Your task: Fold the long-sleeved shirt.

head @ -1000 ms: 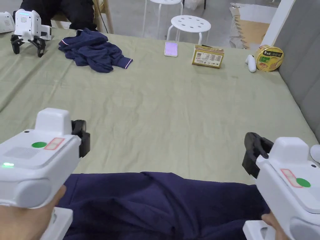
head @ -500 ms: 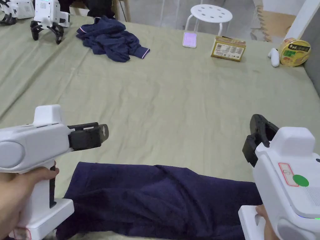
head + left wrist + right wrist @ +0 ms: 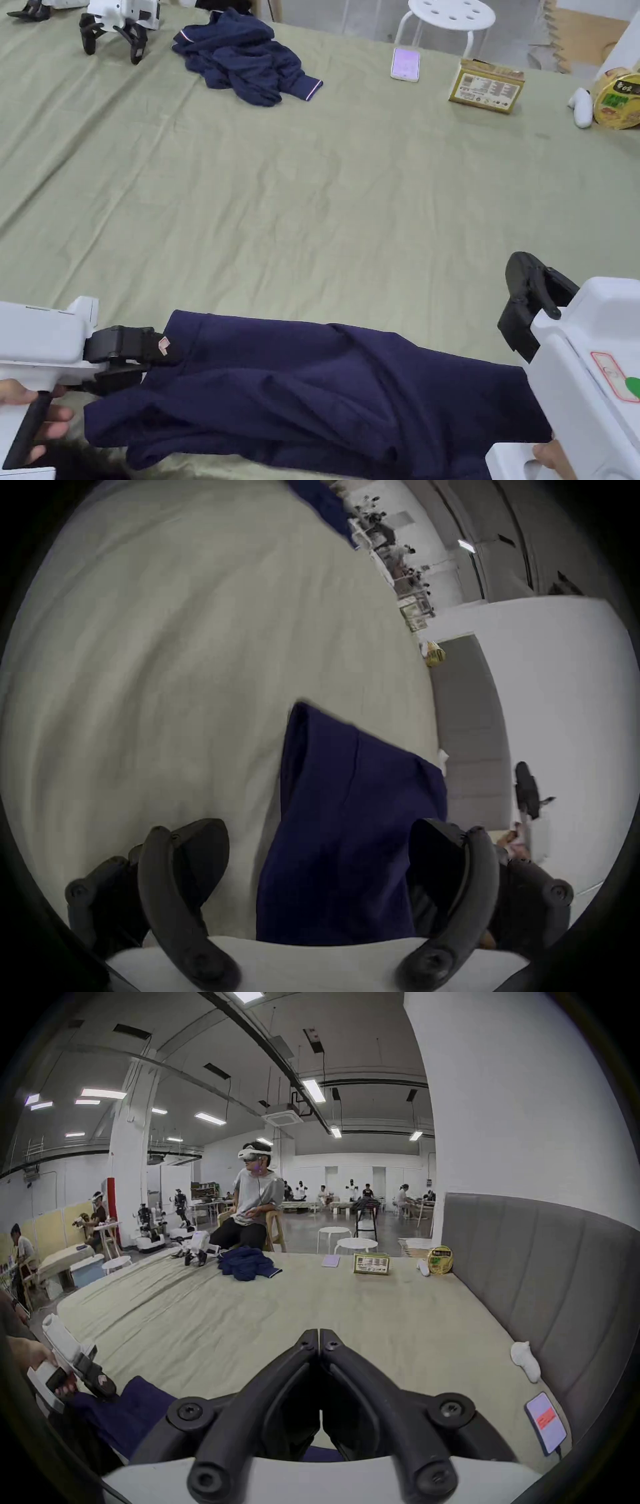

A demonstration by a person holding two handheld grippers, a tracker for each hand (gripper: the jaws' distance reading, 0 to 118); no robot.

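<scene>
A: Where is the shirt (image 3: 325, 394)?
B: Along the bottom of the head view, a dark navy heap lying on the green bed sheet (image 3: 325, 206), partly folded over itself.
A: And the left gripper (image 3: 134, 356)?
B: At the lower left, right at the shirt's left edge. In the left gripper view its fingers (image 3: 183, 878) stand wide apart, with the navy cloth reaching in between them; neither finger clearly presses on it.
A: The right gripper (image 3: 318, 1338)?
B: Lower right of the head view, above the shirt's right end. In its own view the fingertips meet, closed on nothing.
A: Anything else on the bed?
B: At the upper edge, a second crumpled navy garment (image 3: 250, 59), a phone (image 3: 405, 64), and a yellow box (image 3: 487, 94).
</scene>
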